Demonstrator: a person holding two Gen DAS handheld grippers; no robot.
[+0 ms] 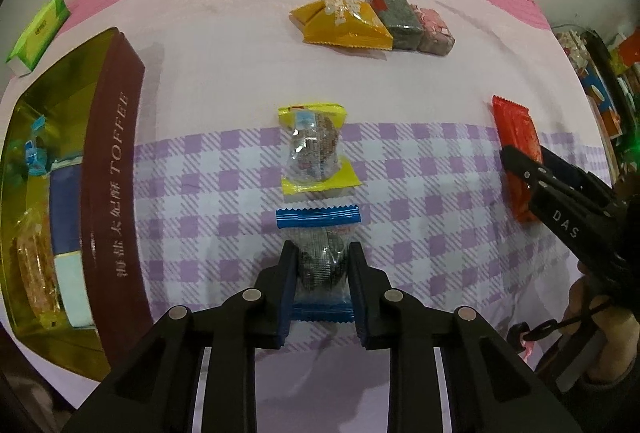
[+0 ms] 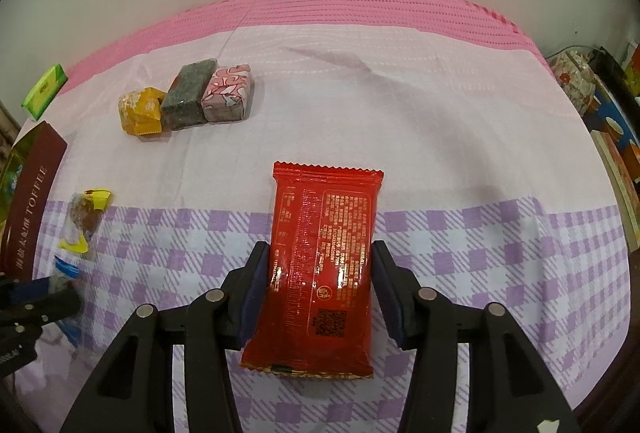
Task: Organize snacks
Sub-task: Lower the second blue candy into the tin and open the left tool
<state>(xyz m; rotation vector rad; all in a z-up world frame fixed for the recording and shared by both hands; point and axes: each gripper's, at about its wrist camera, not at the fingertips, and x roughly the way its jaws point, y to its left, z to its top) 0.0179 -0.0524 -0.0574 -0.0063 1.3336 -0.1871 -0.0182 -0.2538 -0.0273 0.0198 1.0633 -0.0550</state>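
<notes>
Checked lilac cloth (image 2: pixel 460 233) covers the table, on which loose snacks are laid apart, presumably for sorting into the toffee box (image 1: pixel 108 193) at the left edge. The blue-ended packet (image 1: pixel 318 257) is pinched between the narrowed jaws of the left gripper (image 1: pixel 319 273). The red packet (image 2: pixel 320 265) is straddled by the wide right gripper (image 2: pixel 318 289), its pads seemingly not yet pressed on.

Lighting: even, moderately bright indoor, slight pink cast. Shadows: soft, short. Glare: specular spots on red packet (image 2: pixel 320 269) foil and gold box (image 1: pixel 60 105) interior. Distortion: strong fisheye, dark vignette corners. Focus: edges soft, centre sharp.
</notes>
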